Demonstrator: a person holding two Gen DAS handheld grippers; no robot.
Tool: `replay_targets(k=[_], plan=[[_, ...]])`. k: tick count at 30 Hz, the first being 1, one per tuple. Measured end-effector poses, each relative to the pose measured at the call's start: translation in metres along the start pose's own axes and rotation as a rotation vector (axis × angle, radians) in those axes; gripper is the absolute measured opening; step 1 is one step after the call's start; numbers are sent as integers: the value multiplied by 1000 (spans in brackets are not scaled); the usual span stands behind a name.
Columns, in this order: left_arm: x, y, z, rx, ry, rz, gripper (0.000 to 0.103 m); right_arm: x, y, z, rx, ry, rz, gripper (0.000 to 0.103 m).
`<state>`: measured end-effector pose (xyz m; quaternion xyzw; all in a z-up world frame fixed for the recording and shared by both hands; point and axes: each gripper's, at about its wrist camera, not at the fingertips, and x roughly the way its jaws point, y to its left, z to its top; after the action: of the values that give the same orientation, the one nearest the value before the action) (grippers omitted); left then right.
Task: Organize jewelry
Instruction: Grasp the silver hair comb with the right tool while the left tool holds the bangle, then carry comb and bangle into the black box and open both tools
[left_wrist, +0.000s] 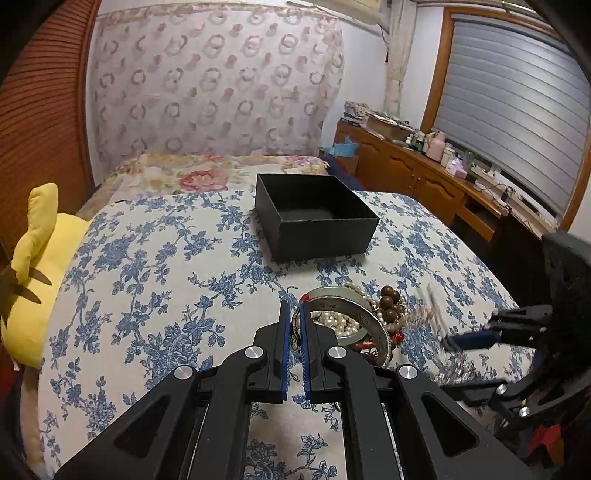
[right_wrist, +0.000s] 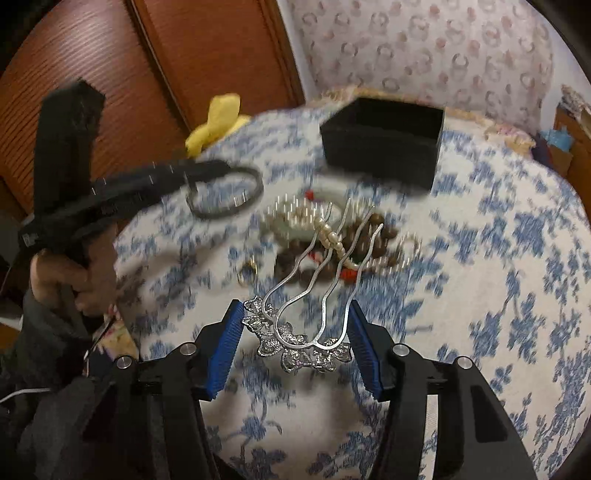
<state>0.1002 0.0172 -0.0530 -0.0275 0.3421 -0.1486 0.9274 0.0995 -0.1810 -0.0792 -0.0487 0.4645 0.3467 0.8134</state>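
On the bed, one black box; right gripper grips one silver hairpin, left gripper seemingly shut.

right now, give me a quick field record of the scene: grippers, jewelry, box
left gripper: shut on a thin piece at the edge of the jewelry pile
right gripper: shut on silver hair comb, prongs pointing away from the camera
black box: open, looks empty, beyond the pile
pile contents: pearl strands, brown beads, pale bangle
surface: blue floral bedspread
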Motion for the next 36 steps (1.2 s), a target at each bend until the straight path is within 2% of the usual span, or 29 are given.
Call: replay_targets(k=[4, 9, 13, 21, 25, 29, 36], plan=[[0, -1, 0, 0, -2, -3, 4, 7, 1, -11, -2, 82, 10, 59], [0, -2, -1, 4, -1, -4, 4, 11, 12, -17, -78, 131, -48, 59], [-1, -4, -1, 11, -1, -2, 4, 12, 5, -21, -110, 176, -91, 59], [-1, -2, 1, 7, -6, -1, 4, -1, -7, -34, -114, 218, -60, 60], [-1, -4, 2, 8, -8, -2, 4, -6, -5, -36, -125, 214, -61, 59], [-3, -8, 6, 14, -14, -3, 4, -20, -2, -35, -132, 174, -81, 59], [-2, -15, 17, 24, -34, -8, 4, -30, -11, -13, -130, 97, -130, 59]])
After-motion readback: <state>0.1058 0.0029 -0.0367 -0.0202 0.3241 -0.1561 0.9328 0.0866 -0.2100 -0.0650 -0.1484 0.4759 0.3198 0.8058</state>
